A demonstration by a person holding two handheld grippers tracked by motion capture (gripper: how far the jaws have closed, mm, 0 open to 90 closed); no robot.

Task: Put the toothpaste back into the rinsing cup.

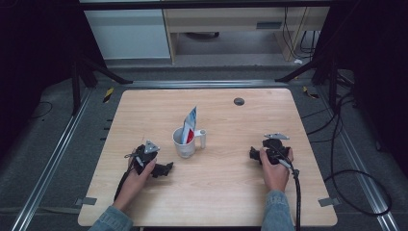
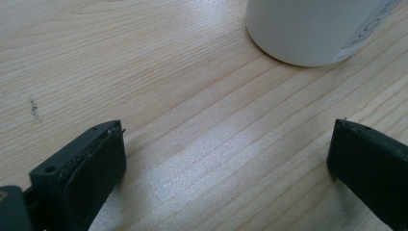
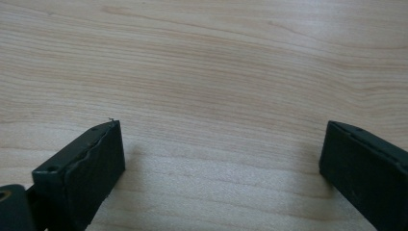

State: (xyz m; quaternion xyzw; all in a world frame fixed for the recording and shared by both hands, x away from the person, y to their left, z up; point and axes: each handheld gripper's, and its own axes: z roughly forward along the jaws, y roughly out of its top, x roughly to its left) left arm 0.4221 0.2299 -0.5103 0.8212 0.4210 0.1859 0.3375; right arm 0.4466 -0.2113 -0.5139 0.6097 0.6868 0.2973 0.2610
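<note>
Pale wood of the table (image 1: pixel 216 192) lies under both hands. At about seven o'clock from the table's middle, the left gripper (image 1: pixel 166 168) rests low, its jaws spread wide with nothing between them. At about four o'clock, the right gripper (image 1: pixel 253 154) also has its jaws released and apart, over bare wood. Farther, near the middle, stands the white mug (image 1: pixel 185 143), just beside the left gripper at its one o'clock. A blue, white and red packet (image 1: pixel 190 126) stands tilted inside the mug.
</note>
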